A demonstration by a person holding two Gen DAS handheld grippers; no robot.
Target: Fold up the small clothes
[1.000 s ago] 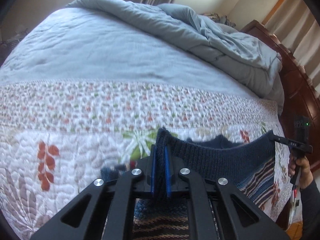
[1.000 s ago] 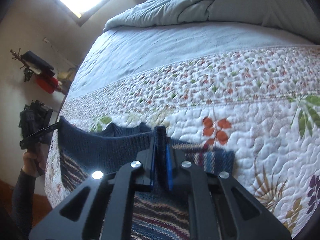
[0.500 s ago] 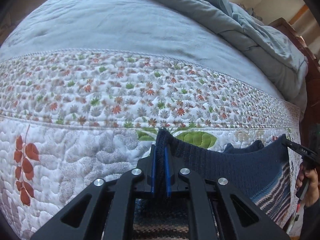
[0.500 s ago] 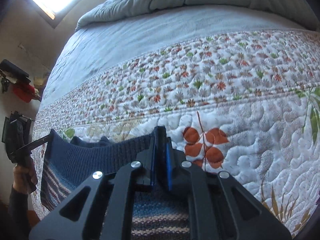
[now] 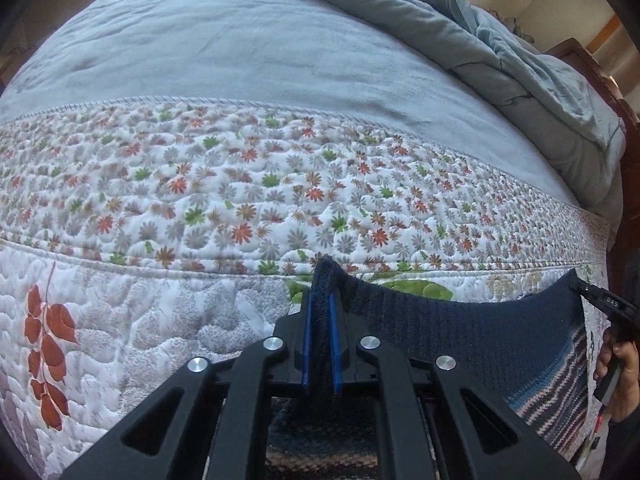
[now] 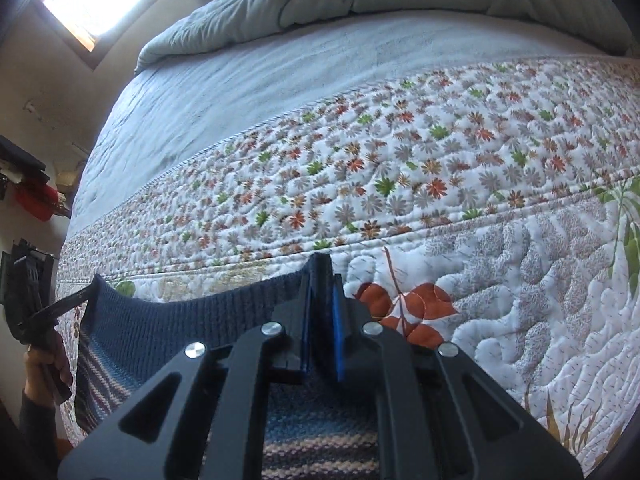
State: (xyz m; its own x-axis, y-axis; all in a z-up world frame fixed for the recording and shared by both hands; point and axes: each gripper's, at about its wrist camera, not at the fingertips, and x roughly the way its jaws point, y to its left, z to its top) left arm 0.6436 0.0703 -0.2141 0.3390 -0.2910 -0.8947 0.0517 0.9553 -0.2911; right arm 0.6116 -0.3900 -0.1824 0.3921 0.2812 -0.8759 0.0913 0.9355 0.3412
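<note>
A small knitted sweater, navy with a striped body, hangs stretched between my two grippers above the floral quilt. My left gripper is shut on one corner of its navy ribbed edge. My right gripper is shut on the other corner. The sweater also shows in the right wrist view, running left to the other gripper. In the left wrist view the right gripper pinches the far corner.
The bed has a white quilt with flowers and leaves near me, a plain blue-grey sheet beyond, and a bunched grey duvet at the head. A wooden bed frame stands at the right. Red and black items hang on the left wall.
Both grippers have carried the stretched sweater forward over the quilt, toward the flowered band. The views have tilted down toward the bed. Both stay shut on the sweater.
</note>
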